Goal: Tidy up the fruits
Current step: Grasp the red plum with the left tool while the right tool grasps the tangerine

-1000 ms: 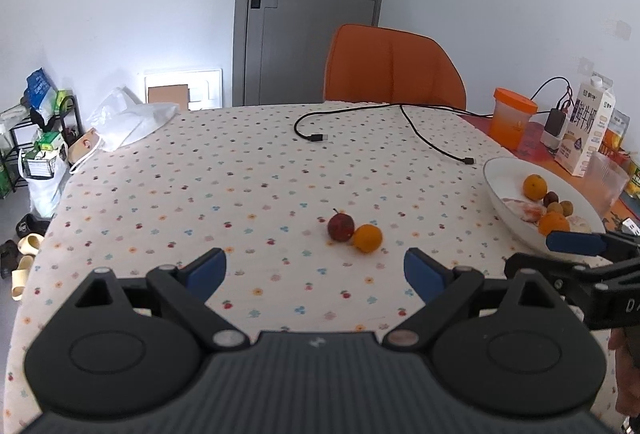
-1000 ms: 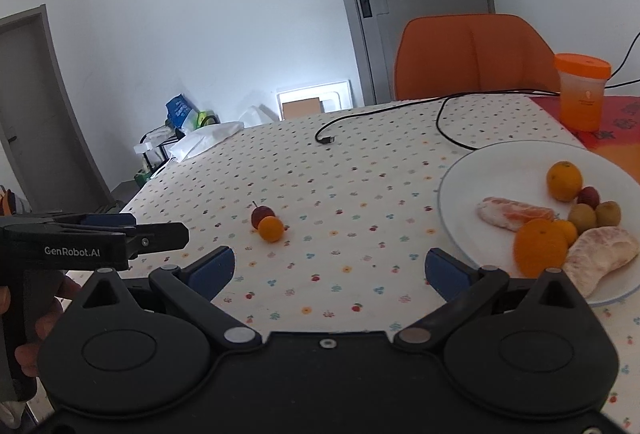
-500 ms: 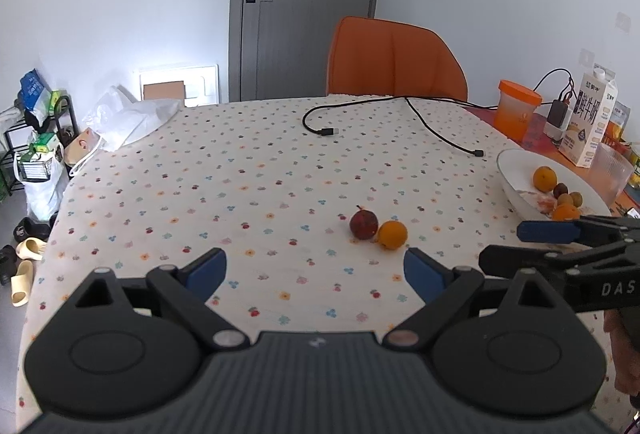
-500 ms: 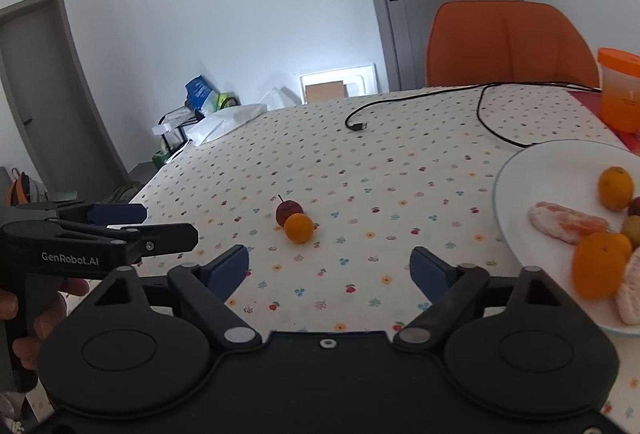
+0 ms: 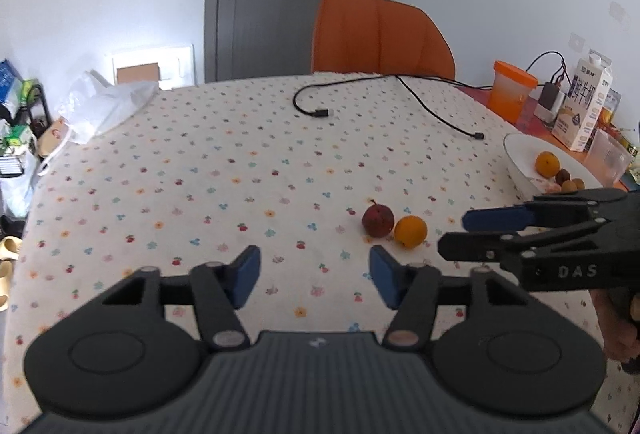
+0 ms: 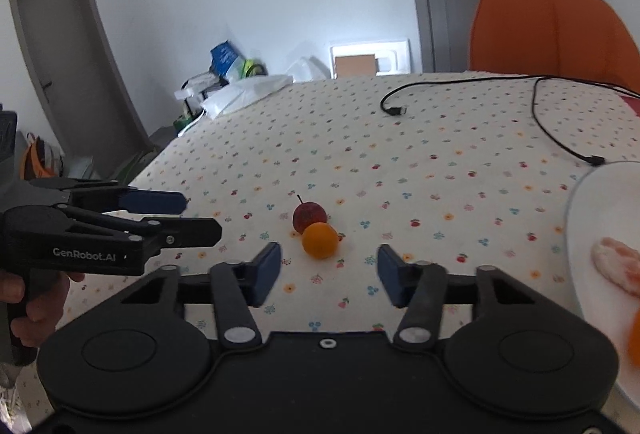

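Observation:
A dark red apple (image 5: 377,220) and a small orange (image 5: 410,231) lie touching on the flowered tablecloth; they also show in the right wrist view, apple (image 6: 309,215) behind orange (image 6: 319,240). A white plate (image 5: 520,153) at the right holds several fruits; its rim (image 6: 576,218) shows with a peeled segment (image 6: 616,266). My left gripper (image 5: 314,278) is open and empty, short of the two fruits. My right gripper (image 6: 328,274) is open and empty, just before the orange.
A black cable (image 5: 432,109) lies across the far table. An orange chair (image 5: 380,33) stands behind it. An orange-lidded cup (image 5: 510,89) and a milk carton (image 5: 586,101) stand at the far right. A white plastic bag (image 5: 104,101) lies at the far left edge.
Both grippers moved left and closer to the apple and orange. The right gripper swung away from the plate, which is now at its view's right edge.

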`<state>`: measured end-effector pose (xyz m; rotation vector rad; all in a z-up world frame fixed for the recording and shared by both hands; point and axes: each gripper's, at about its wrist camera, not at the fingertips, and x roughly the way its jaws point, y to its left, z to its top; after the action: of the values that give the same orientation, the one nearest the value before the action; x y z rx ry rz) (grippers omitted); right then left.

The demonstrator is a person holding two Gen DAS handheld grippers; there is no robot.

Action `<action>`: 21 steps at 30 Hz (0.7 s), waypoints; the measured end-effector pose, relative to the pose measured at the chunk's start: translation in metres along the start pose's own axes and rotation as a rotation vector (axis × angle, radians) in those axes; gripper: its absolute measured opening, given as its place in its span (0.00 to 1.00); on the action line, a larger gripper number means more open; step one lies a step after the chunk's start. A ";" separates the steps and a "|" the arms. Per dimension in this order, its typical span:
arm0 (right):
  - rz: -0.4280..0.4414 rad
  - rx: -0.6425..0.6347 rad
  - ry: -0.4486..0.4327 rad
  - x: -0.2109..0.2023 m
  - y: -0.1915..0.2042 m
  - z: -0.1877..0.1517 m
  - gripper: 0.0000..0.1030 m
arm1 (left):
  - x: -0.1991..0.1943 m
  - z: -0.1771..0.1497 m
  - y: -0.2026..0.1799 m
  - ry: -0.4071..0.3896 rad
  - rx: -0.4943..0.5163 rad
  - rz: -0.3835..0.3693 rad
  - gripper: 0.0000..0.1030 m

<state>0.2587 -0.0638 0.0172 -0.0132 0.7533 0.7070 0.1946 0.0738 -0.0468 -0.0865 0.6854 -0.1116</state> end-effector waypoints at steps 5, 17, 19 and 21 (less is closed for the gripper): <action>0.012 -0.019 0.018 0.011 -0.001 0.003 0.42 | 0.014 0.001 0.009 0.032 -0.010 -0.032 0.40; 0.055 -0.014 0.026 0.020 -0.004 0.004 0.21 | 0.032 0.014 0.002 0.044 0.014 -0.070 0.30; 0.053 -0.014 0.019 0.015 -0.004 0.004 0.21 | 0.034 0.016 -0.002 0.044 0.022 -0.078 0.30; 0.046 -0.016 0.013 0.009 -0.005 0.005 0.21 | 0.037 0.018 -0.006 0.044 0.028 -0.087 0.30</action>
<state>0.2697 -0.0612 0.0137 -0.0151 0.7618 0.7578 0.2336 0.0642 -0.0553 -0.0872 0.7237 -0.2073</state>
